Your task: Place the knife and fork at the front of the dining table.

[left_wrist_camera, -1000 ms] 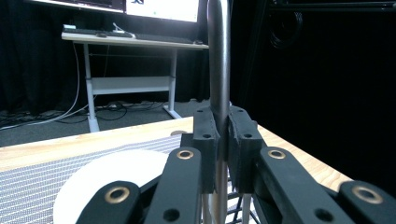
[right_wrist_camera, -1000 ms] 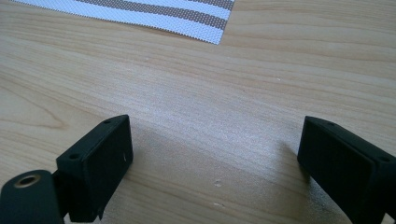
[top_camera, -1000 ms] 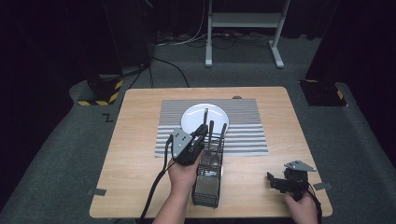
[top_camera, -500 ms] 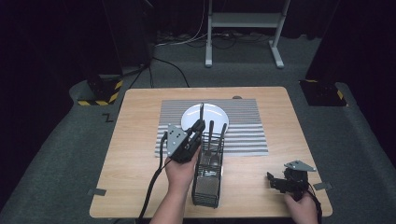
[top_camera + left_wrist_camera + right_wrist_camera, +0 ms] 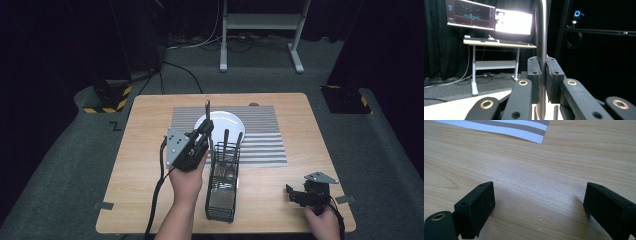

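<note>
My left gripper (image 5: 204,132) is shut on the dark metal handle of a utensil (image 5: 207,114), which stands upright just left of a black wire cutlery basket (image 5: 221,192). In the left gripper view the handle (image 5: 541,30) rises between the closed pads of that gripper (image 5: 546,75); its lower end is hidden. Two more utensil handles (image 5: 226,139) stick up from the basket. A white plate (image 5: 229,121) lies on a striped placemat (image 5: 262,135) behind it. My right gripper (image 5: 292,194) rests low at the table's front right, open (image 5: 539,202) over bare wood.
The wooden table (image 5: 145,150) has bare room at its left and right sides. A corner of the placemat (image 5: 534,133) lies ahead of the right gripper. Beyond the table are a white desk frame (image 5: 260,30), cables and yellow-black floor blocks (image 5: 107,100).
My left gripper has risen with the utensil, drawing it upward beside the basket; the handle tip now stands higher over the plate. The right gripper has stayed still.
</note>
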A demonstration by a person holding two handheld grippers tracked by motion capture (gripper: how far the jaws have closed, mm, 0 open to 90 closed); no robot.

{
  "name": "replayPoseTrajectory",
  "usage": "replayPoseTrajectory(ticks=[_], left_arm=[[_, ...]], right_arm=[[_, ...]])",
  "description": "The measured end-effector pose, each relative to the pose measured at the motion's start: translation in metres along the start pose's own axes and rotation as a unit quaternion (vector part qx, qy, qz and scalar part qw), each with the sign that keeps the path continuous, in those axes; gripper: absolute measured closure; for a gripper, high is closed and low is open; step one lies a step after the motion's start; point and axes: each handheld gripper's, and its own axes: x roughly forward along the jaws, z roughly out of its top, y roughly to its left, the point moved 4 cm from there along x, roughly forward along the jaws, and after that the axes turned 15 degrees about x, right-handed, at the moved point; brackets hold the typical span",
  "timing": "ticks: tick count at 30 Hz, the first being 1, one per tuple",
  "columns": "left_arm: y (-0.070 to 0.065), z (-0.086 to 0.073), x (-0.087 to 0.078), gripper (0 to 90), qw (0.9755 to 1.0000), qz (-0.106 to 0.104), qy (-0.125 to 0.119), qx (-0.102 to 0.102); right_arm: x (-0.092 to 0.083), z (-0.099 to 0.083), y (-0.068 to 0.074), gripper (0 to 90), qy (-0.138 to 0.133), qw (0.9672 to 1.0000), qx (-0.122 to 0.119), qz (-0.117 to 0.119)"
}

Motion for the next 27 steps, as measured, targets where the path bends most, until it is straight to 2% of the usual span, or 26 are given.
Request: replayPoseTrajectory(ticks=[7,12,14,20,27], left_arm=[[0.007,0.006,-0.006,82.9,0.9999,0.012,-0.005,0.001],[0.016,0.005,-0.011,82.9,0.9996,0.026,0.002,0.009],[0.022,0.000,-0.014,82.9,0.9990,0.038,0.011,0.021],[0.034,-0.014,-0.019,82.9,0.9981,0.052,0.027,0.021],[0.049,-0.037,-0.024,82.9,0.9957,0.073,0.053,0.019]], right_arm=[[0.000,0.000,0.000,9.9,0.000,1.0000,0.000,0.000],[0.000,0.000,0.000,9.9,0.000,1.0000,0.000,0.000],[0.000,0.000,0.000,9.9,0.000,1.0000,0.000,0.000],[0.000,0.000,0.000,9.9,0.000,1.0000,0.000,0.000],[0.000,0.000,0.000,9.8,0.000,1.0000,0.000,0.000]])
